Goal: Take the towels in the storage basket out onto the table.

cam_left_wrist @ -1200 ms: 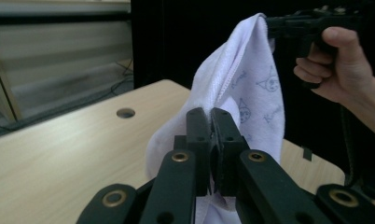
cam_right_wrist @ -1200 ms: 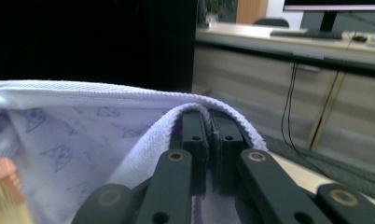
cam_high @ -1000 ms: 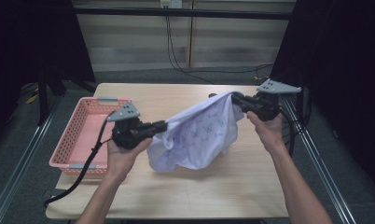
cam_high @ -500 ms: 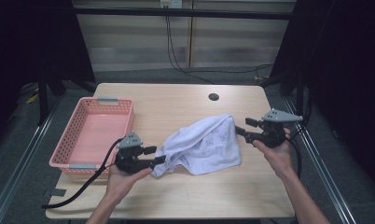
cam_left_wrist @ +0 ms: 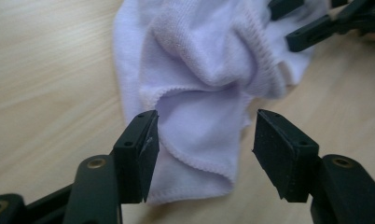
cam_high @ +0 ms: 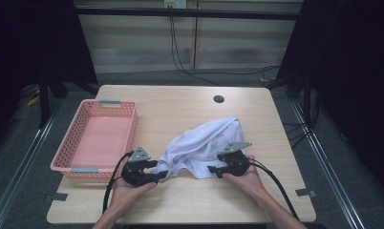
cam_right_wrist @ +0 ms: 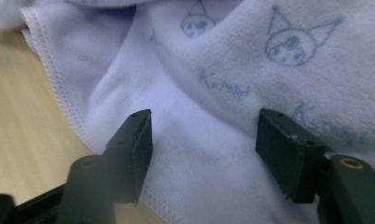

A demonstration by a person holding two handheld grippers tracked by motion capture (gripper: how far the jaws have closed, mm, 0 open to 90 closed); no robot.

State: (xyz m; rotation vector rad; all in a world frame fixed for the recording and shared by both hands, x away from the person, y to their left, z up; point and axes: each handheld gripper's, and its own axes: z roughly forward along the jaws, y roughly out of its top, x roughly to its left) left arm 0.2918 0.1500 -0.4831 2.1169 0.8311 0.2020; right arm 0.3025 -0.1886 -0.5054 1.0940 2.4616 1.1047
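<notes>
High view: both hands are coming down from the lifted stretch a sec ago, w/ the white towel [cam_high: 204,145] now lying crumpled on the table [cam_high: 180,107] between them, right of the pink basket [cam_high: 70,148]. Left gripper [cam_high: 157,171] & right gripper [cam_high: 214,171] have just been opening; jaws are standing apart, cloth hem between them but pads aren't pressing. Towel is released, prob. ready for regrasping at new spots to fold
</notes>
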